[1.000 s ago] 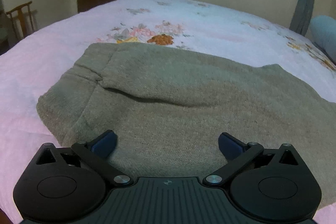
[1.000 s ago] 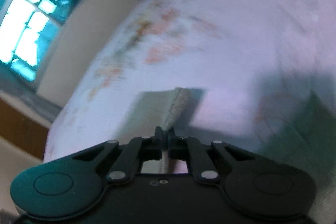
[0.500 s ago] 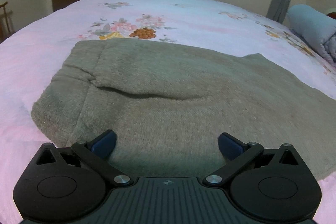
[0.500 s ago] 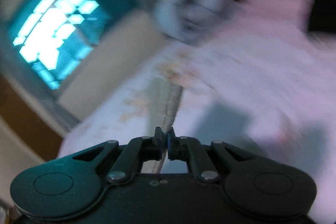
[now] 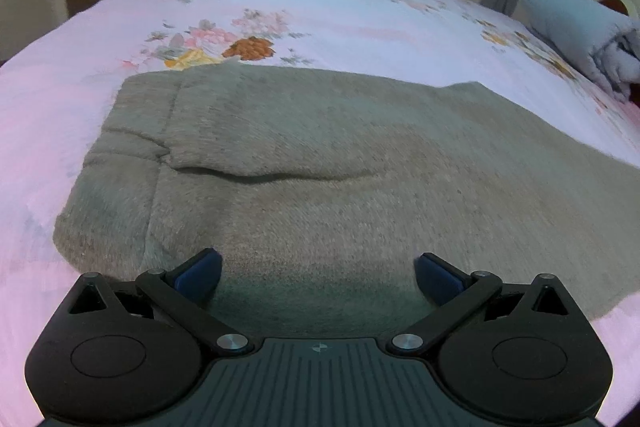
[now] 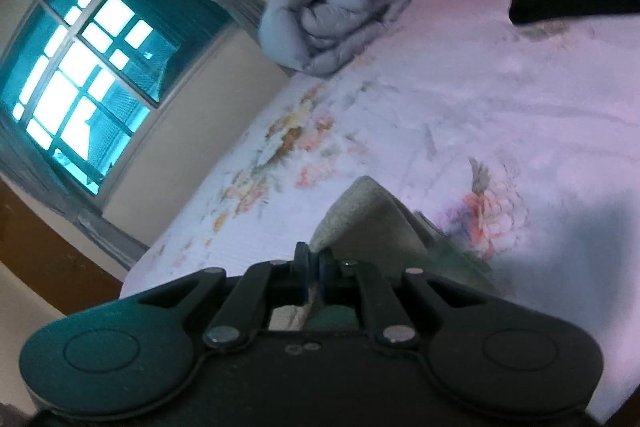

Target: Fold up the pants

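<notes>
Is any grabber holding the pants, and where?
The right gripper pinches the pants at a lifted edge; the left gripper holds nothing.

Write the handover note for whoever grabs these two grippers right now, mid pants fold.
Left gripper: open, holding nothing, low over the near part of the pants.
Right gripper: shut on an edge of the pants, lifted off the bed.
Pants: gray-green, spread mostly flat on the flowered sheet, with one crease across the middle. A rolled gray blanket lies at the far end by the window.
Done: one edge is picked up.
Left: no fold is laid yet. Probably carry the lifted edge over the flat part, set it down, smooth it, then fold again.
</notes>
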Demonstrator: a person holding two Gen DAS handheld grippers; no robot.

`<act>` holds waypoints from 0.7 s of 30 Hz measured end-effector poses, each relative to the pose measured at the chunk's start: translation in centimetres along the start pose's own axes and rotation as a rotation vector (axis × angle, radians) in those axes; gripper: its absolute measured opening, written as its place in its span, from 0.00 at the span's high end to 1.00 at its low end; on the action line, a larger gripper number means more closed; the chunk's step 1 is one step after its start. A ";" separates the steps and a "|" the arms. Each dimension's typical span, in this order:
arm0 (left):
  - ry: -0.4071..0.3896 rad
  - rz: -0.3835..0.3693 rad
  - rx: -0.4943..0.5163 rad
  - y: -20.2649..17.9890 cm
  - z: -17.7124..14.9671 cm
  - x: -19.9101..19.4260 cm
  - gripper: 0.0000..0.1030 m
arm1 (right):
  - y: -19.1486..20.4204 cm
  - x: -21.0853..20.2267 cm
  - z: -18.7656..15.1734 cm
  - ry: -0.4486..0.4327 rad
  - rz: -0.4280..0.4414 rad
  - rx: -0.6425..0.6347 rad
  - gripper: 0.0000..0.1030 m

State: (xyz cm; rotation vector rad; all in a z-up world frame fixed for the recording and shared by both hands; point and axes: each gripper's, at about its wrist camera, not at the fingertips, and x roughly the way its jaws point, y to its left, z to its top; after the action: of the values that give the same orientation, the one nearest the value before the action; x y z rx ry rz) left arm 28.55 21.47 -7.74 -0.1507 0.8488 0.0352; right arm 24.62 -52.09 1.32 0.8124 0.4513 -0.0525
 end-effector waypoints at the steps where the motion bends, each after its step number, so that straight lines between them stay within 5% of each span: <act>1: 0.006 -0.009 0.004 0.1 0.1 -0.1 0.00 | -0.5 0.0 0.0 0.002 -0.018 -0.001 1.00; 5: 0.018 -0.025 0.017 0.2 0.2 -0.2 0.00 | -7.2 3.6 -2.4 0.122 -0.163 0.099 1.00; 7: 0.025 -0.023 0.020 0.2 0.2 -0.2 0.00 | -9.0 3.8 -3.4 0.120 -0.146 0.153 1.00; 10: 0.022 -0.021 0.019 0.2 0.2 -0.2 0.00 | -6.9 3.4 -2.7 0.095 -0.128 0.094 1.00; 17: 0.008 -0.007 0.009 0.0 -0.1 -0.2 0.00 | 3.9 1.3 3.4 -0.059 0.168 -0.096 1.00; 21: -0.009 -0.009 0.004 0.0 -0.5 -0.4 0.00 | 0.5 1.0 2.1 -0.034 0.098 -0.038 1.00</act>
State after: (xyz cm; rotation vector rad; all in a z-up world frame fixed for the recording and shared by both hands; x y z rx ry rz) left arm 27.93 21.44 -7.75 -0.1508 0.8396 0.0254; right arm 26.38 -53.09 2.53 0.7944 0.3788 0.0334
